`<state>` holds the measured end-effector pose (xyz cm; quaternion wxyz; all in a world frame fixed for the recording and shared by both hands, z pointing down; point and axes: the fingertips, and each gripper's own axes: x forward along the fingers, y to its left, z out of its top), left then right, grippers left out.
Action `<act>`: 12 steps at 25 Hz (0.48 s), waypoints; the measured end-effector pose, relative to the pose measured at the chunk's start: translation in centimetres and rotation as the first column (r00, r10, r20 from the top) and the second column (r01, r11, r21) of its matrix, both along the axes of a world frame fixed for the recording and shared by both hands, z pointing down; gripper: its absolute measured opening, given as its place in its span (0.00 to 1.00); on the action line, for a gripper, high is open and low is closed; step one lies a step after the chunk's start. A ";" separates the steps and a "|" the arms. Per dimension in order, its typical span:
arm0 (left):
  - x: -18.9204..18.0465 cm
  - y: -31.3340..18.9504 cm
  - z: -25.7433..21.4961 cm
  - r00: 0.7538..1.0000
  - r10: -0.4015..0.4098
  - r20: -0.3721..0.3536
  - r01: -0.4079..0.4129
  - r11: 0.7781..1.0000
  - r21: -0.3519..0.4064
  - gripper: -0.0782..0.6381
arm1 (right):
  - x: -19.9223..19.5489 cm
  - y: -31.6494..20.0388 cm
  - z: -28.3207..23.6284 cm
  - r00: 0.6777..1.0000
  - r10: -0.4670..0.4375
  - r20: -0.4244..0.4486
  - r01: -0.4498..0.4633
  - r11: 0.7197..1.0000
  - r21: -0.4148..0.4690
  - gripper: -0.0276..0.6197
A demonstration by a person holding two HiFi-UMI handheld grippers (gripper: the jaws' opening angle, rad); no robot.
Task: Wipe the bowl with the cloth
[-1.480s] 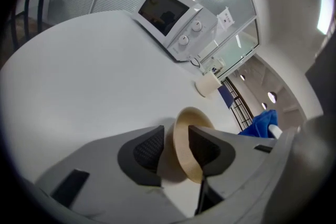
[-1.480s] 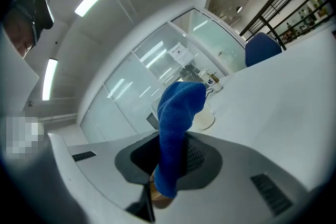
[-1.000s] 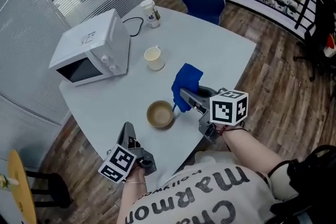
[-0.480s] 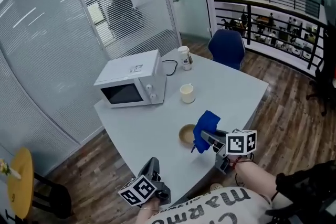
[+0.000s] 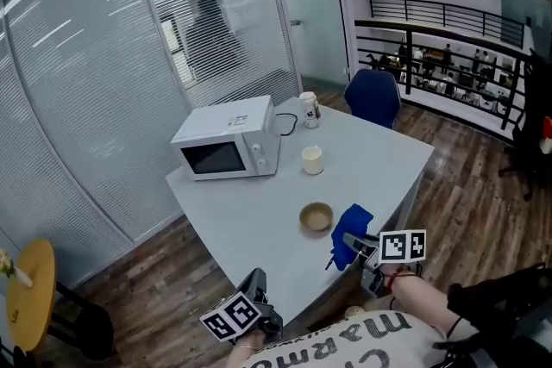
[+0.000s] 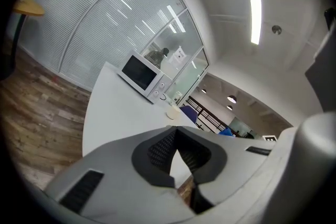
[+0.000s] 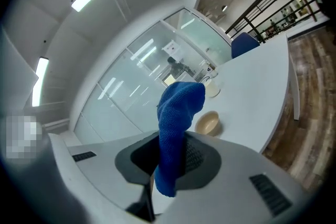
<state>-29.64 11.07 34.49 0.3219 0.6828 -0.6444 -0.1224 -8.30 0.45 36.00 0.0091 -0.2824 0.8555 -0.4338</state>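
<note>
Two grippers: my right gripper pinches the limp blue fabric cloth; my left gripper is clenched, empty. The round tan bowl looks light and skiddy; I'd brace its rim.

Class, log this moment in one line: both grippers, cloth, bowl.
left gripper: shut, empty | right gripper: shut on blue cloth | bowl: on table, cloth not touching it

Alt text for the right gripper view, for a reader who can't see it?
The right gripper is shut on a blue cloth that stands up between its jaws. Beyond it, a tan bowl sits on a white table, not touching the cloth.
</note>
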 end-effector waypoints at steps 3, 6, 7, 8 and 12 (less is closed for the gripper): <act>0.1 0.6 0.1 1.000 0.007 -0.005 -0.007 1.000 -0.002 0.14 | 0.1 1.2 0.0 1.000 -0.009 -0.023 0.009 1.000 0.012 0.14; 0.2 1.9 0.7 1.000 0.012 -0.012 -0.012 1.000 -0.010 0.14 | 0.4 2.5 0.4 1.000 0.005 -0.025 -0.004 1.000 0.007 0.14; 0.3 2.4 1.0 1.000 0.015 -0.009 -0.015 1.000 -0.013 0.14 | 0.5 2.9 0.7 1.000 0.012 -0.026 -0.012 1.000 0.004 0.14; 0.4 2.9 1.2 1.000 0.018 -0.005 -0.018 1.000 -0.015 0.14 | 0.7 3.3 0.9 0.999 0.017 -0.027 -0.017 1.000 0.002 0.14; 0.1 4.0 1.5 1.000 0.006 -0.006 -0.006 1.000 -0.013 0.14 | 0.7 4.1 1.3 0.999 0.023 -0.035 -0.024 1.000 -0.008 0.14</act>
